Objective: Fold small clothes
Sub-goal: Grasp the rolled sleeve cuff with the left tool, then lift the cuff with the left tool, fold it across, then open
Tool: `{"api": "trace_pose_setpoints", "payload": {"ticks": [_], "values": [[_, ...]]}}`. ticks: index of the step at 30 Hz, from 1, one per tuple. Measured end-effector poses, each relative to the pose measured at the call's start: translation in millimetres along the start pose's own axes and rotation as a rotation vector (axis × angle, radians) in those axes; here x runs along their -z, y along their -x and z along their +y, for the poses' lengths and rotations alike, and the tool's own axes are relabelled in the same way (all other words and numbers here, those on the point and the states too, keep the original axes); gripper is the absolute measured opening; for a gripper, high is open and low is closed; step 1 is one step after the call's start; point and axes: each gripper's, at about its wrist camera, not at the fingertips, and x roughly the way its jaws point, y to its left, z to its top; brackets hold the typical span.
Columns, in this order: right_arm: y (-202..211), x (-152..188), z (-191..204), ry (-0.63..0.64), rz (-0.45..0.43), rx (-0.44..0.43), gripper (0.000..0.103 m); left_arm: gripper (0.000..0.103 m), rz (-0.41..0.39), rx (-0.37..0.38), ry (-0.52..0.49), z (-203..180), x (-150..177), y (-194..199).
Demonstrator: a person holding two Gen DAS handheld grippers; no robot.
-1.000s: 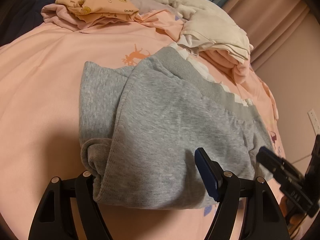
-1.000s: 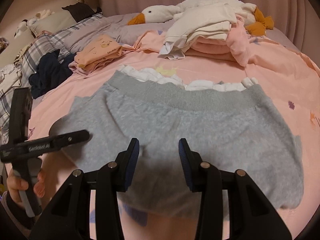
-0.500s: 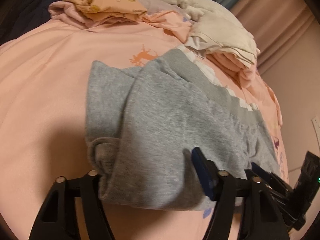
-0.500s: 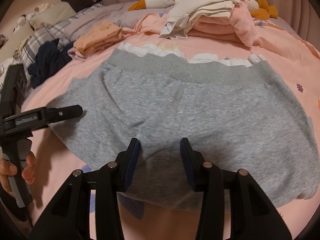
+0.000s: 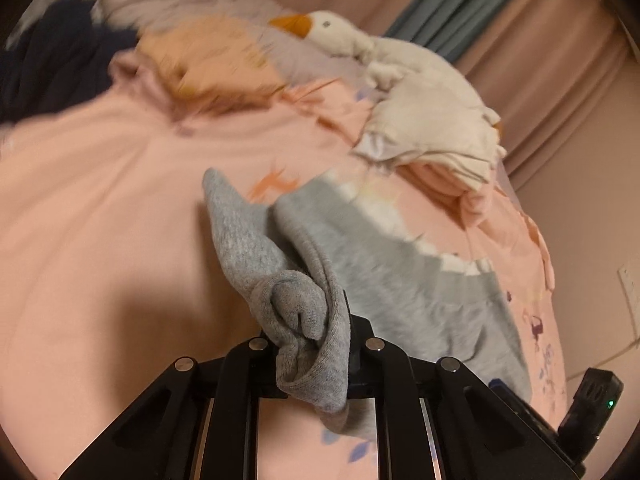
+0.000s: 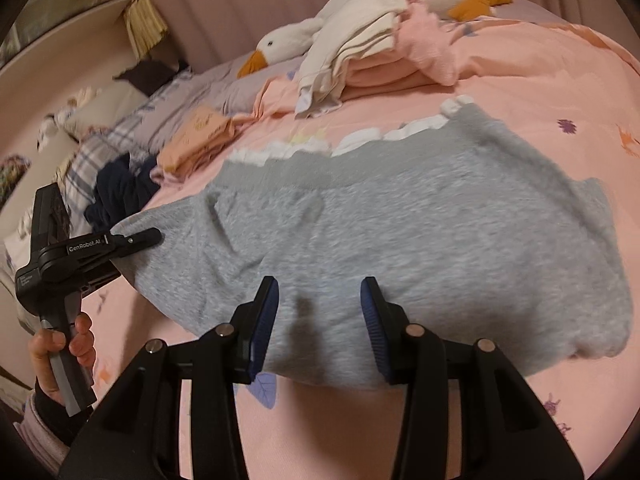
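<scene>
Pink bedding [image 6: 520, 92] covers the bed, where grey shorts [image 6: 400, 232] lie spread. Left hand-held gripper [image 5: 312, 344] is pinched tight on the shorts' bunched corner, lifting it. Right hand-held gripper [image 6: 320, 320] hangs spread over the near hem, gripping nothing. A goose toy [image 6: 288, 44] lies beyond.

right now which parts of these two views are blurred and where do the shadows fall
Left wrist view: the far bedding and orange folded clothes smear with motion blur, while the grey garment bunched in the left gripper stays sharp; a shadow darkens the pink sheet at lower left. Right wrist view: mildly soft, fisheye-curved edges; the right gripper shadows the grey fabric.
</scene>
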Motion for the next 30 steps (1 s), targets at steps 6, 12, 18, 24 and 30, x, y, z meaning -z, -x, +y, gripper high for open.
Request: {"api": "trace_pose_setpoints", "payload": {"ticks": [6, 12, 18, 24, 30], "values": [[27.5, -2.8, -25.0, -0.087, -0.066, -0.036, 0.044, 0.013, -0.045, 0.004, -0.145, -71.3, -13.6, 8.3], [58.0, -2.0, -59.7, -0.172, -0.137, -0.052, 0.044, 0.013, -0.055, 0.038, -0.309, -154.8, -7.4, 1.9], [88.1, 10.0, -104.1, -0.261, -0.187, -0.014, 0.044, 0.013, 0.009, 0.090, -0.436, -226.9, 20.3, -27.2], [117.9, 26.5, -148.9, -0.357, -0.234, 0.038, 0.044, 0.013, 0.106, 0.127, -0.539, -285.3, 61.1, -67.6], [137.0, 41.1, -175.3, -0.414, -0.277, 0.076, 0.044, 0.013, 0.227, 0.110, -0.611, -314.5, 104.5, -112.9]]}}
